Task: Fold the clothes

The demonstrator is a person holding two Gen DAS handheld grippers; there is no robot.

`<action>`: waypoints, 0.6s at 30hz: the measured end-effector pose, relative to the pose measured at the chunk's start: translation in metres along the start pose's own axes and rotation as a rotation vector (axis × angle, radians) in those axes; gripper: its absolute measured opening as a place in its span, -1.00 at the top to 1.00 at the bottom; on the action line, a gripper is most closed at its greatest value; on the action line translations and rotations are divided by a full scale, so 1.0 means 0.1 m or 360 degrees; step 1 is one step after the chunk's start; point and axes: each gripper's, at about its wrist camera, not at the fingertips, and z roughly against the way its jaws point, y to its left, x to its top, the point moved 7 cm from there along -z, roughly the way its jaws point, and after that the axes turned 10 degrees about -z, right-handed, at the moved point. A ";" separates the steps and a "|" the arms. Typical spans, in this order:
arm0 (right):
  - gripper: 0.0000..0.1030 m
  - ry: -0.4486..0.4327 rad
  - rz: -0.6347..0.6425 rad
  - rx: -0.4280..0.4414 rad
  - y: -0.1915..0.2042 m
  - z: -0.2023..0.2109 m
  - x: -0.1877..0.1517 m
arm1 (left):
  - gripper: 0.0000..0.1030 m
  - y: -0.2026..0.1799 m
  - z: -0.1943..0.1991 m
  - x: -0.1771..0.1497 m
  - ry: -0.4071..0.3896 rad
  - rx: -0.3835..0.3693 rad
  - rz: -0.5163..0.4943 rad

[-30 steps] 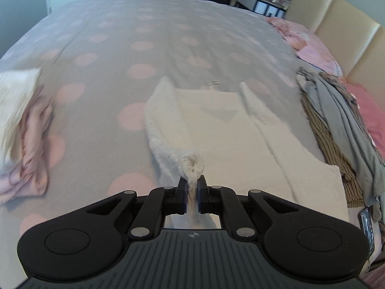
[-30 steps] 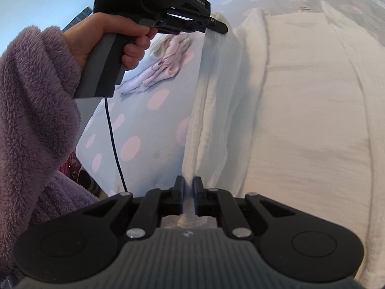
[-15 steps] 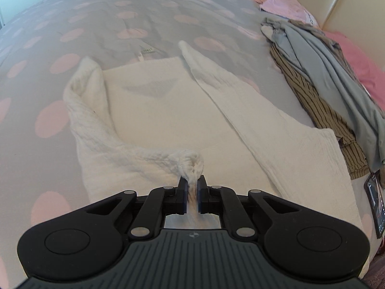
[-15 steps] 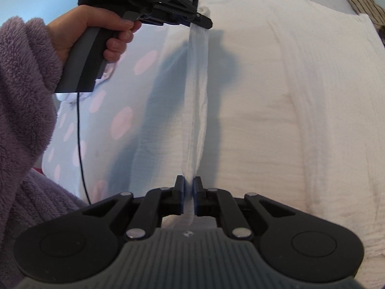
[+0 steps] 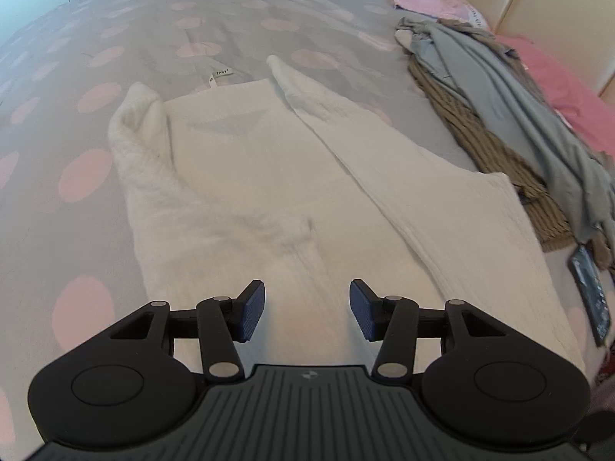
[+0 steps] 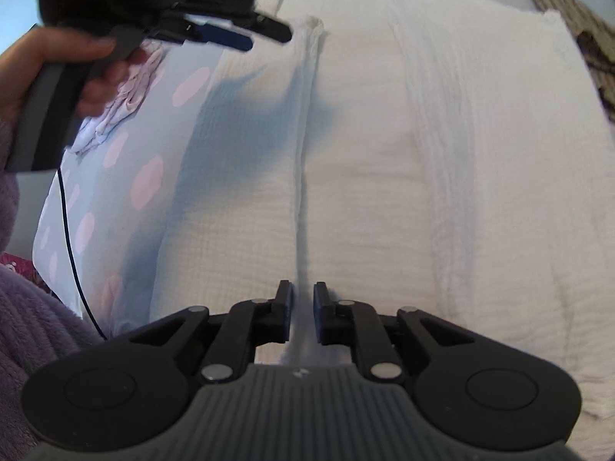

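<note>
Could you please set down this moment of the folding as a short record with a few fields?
surface: bed with a grey cover with pink dots
garment: white garment lying flat, left edge folded in
left gripper: jaws opening, nothing between them
right gripper: jaws opening, folded white edge between them
nearby: grey and striped clothes to the right, dark phone-like item by them

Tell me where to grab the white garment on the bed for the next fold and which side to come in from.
Judging from how it lies, take the white garment by its right panel's outer edge, coming from the side nearest the striped and grey clothes pile. The left panel already lies folded over the middle, while the right one still spreads flat, its bare edge easy to pinch.
</note>
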 end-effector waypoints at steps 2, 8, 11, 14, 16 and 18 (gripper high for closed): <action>0.70 -0.0042 0.0027 0.0024 0.04 0.12 -0.01 | 0.10 -0.04 0.13 -0.14 0.0009 -0.0030 -0.0009; 0.59 -0.0019 0.0251 0.0132 0.37 0.18 -0.25 | 0.17 -0.34 0.43 -0.69 0.0089 -0.0052 -0.0154; 0.57 0.0054 0.0359 0.0083 0.41 0.09 -0.48 | 0.22 -0.55 0.53 -0.98 0.0125 -0.0049 -0.0240; 0.58 0.0128 0.0405 0.0006 0.32 0.00 -0.69 | 0.30 -0.75 0.54 -1.29 0.0188 -0.0085 -0.0244; 0.59 0.0129 0.0440 -0.0006 0.29 -0.03 -0.74 | 0.33 -0.85 0.47 -1.49 0.0253 -0.0084 -0.0252; 0.59 0.0119 0.0458 -0.0009 0.30 -0.01 -0.74 | 0.33 -0.89 0.40 -1.65 0.0299 -0.0050 -0.0262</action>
